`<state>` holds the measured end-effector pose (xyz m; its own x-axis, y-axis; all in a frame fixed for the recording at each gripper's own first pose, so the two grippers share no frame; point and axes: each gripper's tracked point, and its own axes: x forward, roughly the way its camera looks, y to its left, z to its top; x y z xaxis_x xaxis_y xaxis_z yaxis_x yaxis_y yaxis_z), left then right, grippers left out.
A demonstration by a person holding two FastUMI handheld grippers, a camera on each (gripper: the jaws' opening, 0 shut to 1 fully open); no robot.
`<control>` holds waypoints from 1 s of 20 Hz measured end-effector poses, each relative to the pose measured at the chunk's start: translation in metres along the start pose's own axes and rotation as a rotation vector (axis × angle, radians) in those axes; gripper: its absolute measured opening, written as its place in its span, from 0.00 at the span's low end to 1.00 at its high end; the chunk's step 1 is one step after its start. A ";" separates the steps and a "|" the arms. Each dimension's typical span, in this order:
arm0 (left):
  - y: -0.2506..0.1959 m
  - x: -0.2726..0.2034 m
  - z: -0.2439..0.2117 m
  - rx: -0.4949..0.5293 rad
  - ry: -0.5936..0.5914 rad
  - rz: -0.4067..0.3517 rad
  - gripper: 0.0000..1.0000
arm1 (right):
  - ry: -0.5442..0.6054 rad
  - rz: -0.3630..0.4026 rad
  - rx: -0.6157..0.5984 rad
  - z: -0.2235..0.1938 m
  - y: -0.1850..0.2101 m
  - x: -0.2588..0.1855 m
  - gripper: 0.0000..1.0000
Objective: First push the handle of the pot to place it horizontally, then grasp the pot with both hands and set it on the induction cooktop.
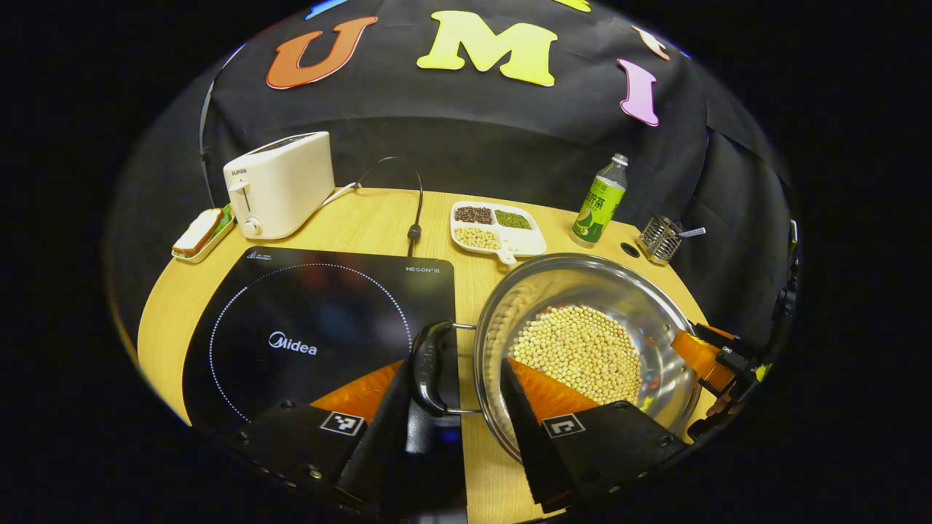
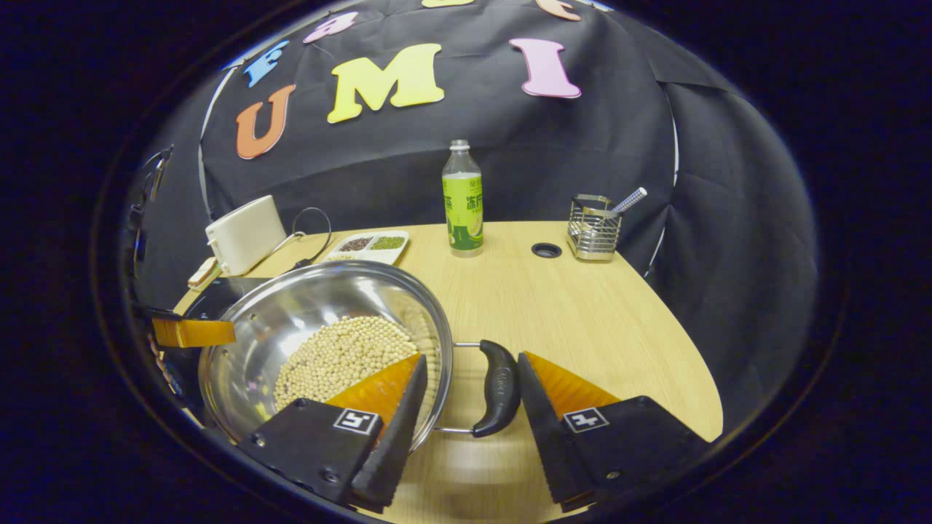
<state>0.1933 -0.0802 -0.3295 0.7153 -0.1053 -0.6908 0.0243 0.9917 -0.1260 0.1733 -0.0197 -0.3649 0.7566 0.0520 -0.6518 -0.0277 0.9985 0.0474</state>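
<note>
One steel pot (image 1: pixel 582 342) of beans on bench (image 2: pixel 582 313) beside one induction cooktop (image 1: pixel 313 335), two handles (image 1: pixel 431 367), left gripper (image 1: pixel 455 393) and right gripper (image 2: pixel 472 389) each straddling one, jaws open, one bottle (image 2: pixel 462 204), one toaster (image 1: pixel 280 185)

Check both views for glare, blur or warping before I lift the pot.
Left gripper view: sharp, table edge bowed by fisheye, soft reflections on the cooktop. Right gripper view: bright glare on the pot wall, slight blur on the table under its handle.
</note>
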 end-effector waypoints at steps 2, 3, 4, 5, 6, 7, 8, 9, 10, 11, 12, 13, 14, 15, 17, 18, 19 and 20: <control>0.005 0.002 0.000 -0.002 0.003 0.022 0.65 | 0.007 -0.002 0.011 0.000 0.000 0.000 0.67; 0.004 0.001 0.001 -0.019 -0.005 0.028 0.63 | 0.011 -0.007 0.010 0.000 -0.001 0.000 0.69; 0.005 0.000 0.000 -0.040 0.001 0.038 0.62 | 0.016 -0.012 0.012 -0.001 -0.001 0.000 0.69; 0.005 0.002 0.000 -0.051 -0.006 0.042 0.60 | 0.023 -0.014 0.012 -0.002 -0.001 0.000 0.69; 0.006 0.002 0.000 -0.041 -0.002 0.047 0.59 | 0.026 -0.014 0.015 -0.002 -0.001 -0.001 0.68; 0.006 0.002 0.000 -0.028 -0.008 0.051 0.58 | 0.033 -0.015 0.022 -0.002 -0.001 -0.002 0.68; 0.006 0.003 0.000 -0.020 -0.010 0.052 0.58 | 0.040 -0.016 0.017 -0.002 0.000 -0.002 0.65; 0.006 0.002 0.000 -0.010 -0.013 0.052 0.58 | 0.050 -0.018 0.004 -0.003 0.000 -0.001 0.65; 0.005 0.002 0.000 -0.001 -0.014 0.049 0.57 | 0.059 -0.022 0.003 -0.003 -0.001 -0.001 0.66; 0.005 0.003 0.000 0.006 -0.015 0.045 0.57 | 0.068 -0.023 0.001 -0.003 -0.001 -0.001 0.65; 0.005 0.003 0.000 0.010 -0.014 0.040 0.57 | 0.078 -0.024 0.000 -0.003 -0.001 -0.001 0.65; 0.005 0.003 0.001 0.012 -0.014 0.036 0.57 | 0.084 -0.029 -0.006 -0.004 -0.001 -0.001 0.65; 0.005 0.004 0.000 0.014 -0.014 0.034 0.55 | 0.088 -0.036 -0.009 -0.003 -0.001 -0.002 0.65; 0.005 0.004 0.001 0.010 -0.015 0.036 0.55 | 0.087 -0.038 -0.006 -0.003 -0.001 -0.002 0.65; 0.004 0.004 0.002 0.009 -0.023 0.044 0.55 | 0.083 -0.041 0.012 -0.003 -0.002 -0.004 0.63; 0.002 0.002 0.001 0.011 -0.021 0.045 0.55 | 0.087 -0.045 0.017 -0.004 -0.004 -0.007 0.61; 0.000 0.000 -0.001 0.023 -0.024 0.044 0.55 | 0.086 -0.045 0.023 -0.005 -0.005 -0.010 0.60; -0.002 -0.002 -0.001 0.022 -0.026 0.041 0.55 | 0.084 -0.045 0.024 -0.005 -0.007 -0.013 0.60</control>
<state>0.1908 -0.0819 -0.3286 0.7340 -0.0629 -0.6763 0.0099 0.9966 -0.0820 0.1603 -0.0273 -0.3608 0.6991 0.0098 -0.7149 0.0211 0.9992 0.0344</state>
